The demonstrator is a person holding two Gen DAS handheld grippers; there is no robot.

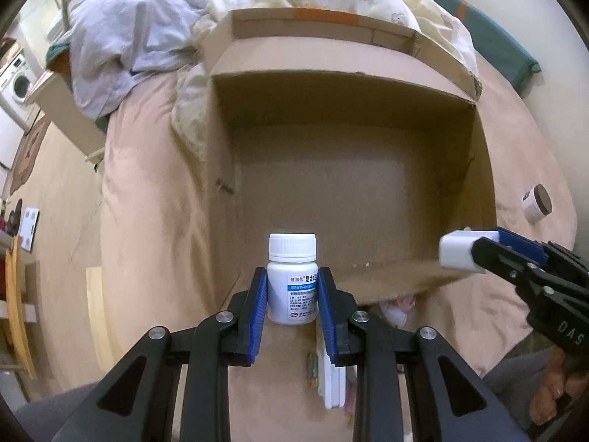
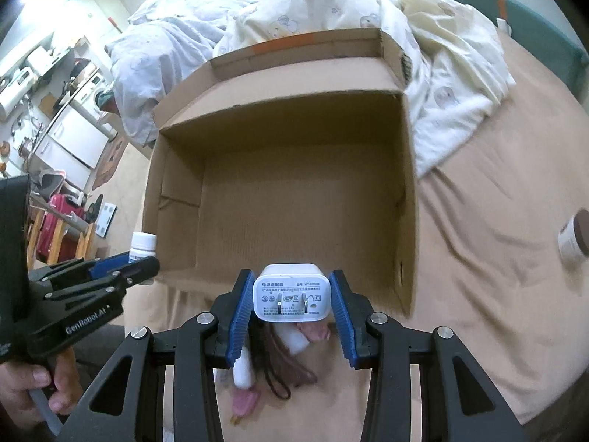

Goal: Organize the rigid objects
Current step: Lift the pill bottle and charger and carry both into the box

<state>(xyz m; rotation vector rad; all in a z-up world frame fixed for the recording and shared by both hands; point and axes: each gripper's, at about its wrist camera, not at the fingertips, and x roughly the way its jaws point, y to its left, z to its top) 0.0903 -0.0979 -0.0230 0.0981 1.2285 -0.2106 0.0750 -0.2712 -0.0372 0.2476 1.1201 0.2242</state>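
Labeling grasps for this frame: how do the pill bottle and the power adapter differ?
Shape: the pill bottle is a round cylinder with a ribbed screw cap; the power adapter is a rounded block with two metal prongs facing the camera.
Holder: the bottle is clamped in the left gripper, the adapter in the right gripper.
Label: the bottle has a blue band; the adapter has grey print only.
Shared: both white, held near the cardboard box.

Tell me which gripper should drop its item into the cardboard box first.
Probably the left. Both are loaded: the left gripper holds the white pill bottle, the right gripper the white charger. The bottle already appears over the cardboard box; the charger hangs at its near rim.
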